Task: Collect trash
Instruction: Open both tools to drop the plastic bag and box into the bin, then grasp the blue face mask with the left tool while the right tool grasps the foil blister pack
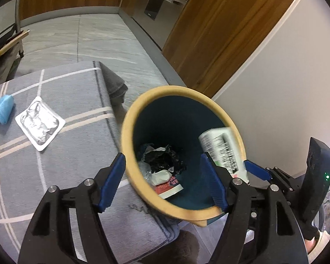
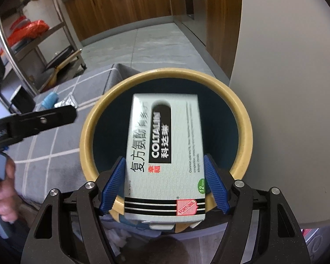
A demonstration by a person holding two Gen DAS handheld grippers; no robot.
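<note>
A round bin with a yellow rim (image 1: pixel 129 118) (image 2: pixel 87 132) and a dark blue inside stands tilted at the table's edge, holding crumpled wrappers (image 1: pixel 162 160). My right gripper (image 2: pixel 165 182) hangs over its mouth with a white medicine box (image 2: pixel 165 145) (image 1: pixel 222 149) between the blue pads (image 2: pixel 112 184). The box looks smeared while the pads are sharp, so it seems loose. My left gripper (image 1: pixel 162 182) is open and straddles the near rim, one finger inside and one outside. A foil blister pack (image 1: pixel 40 124) and a blue face mask (image 1: pixel 2 110) lie on the grey checked tablecloth (image 1: pixel 66 171).
Behind the table are a grey tiled floor (image 1: pixel 99 37), wooden cabinets (image 1: pixel 220 33) and a steel appliance (image 1: pixel 158 2). A white wall (image 1: pixel 286 88) is close on the right. A metal shelf rack (image 2: pixel 33 44) stands at far left, and a person's hand (image 2: pixel 2 187) holds the left tool.
</note>
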